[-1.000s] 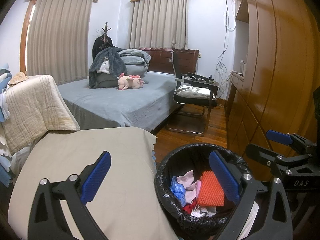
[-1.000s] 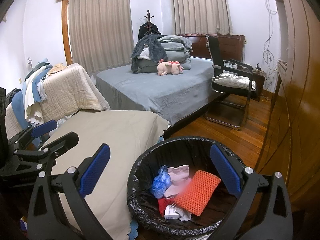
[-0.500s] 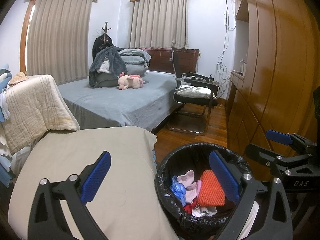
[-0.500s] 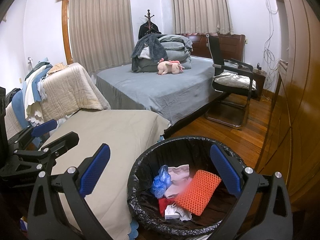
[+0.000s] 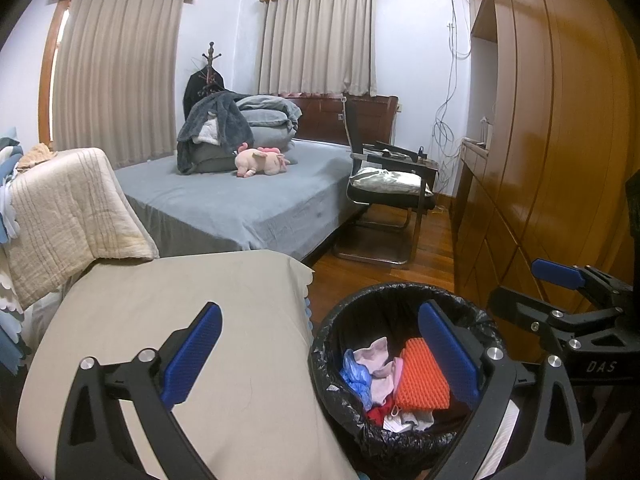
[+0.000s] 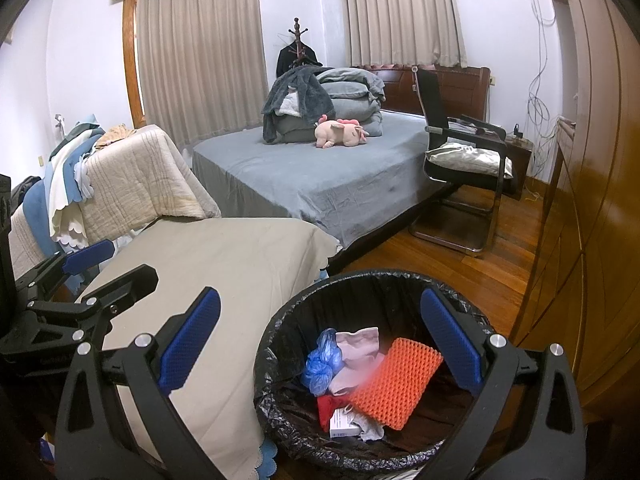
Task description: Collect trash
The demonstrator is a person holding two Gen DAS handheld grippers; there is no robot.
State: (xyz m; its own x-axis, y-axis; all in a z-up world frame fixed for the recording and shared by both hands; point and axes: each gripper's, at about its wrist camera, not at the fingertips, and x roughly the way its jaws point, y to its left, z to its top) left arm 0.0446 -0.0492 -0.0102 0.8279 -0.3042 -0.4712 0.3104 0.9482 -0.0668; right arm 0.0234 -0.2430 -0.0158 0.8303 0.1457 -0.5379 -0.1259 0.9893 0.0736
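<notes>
Nothing has shifted since a second ago: both the left gripper (image 5: 320, 356) and right gripper (image 6: 320, 350) hang released and empty above the bin (image 6: 280, 344), which stands on the floor beside the beige-covered table (image 6: 224, 264). Its trash (image 6: 372, 380) looks light and soft, so I'd pinch the thin, slippery liner (image 5: 404, 292) at the rim

Black-lined trash bin (image 6: 280, 344) holds an orange mesh pad (image 6: 396, 388) (atop crumpled scraps).

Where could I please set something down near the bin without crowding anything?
The beige tabletop is bare between the draped blankets and the bin. The grey bed is free in front of the plush pig. The bin's bottom is crowded.
</notes>
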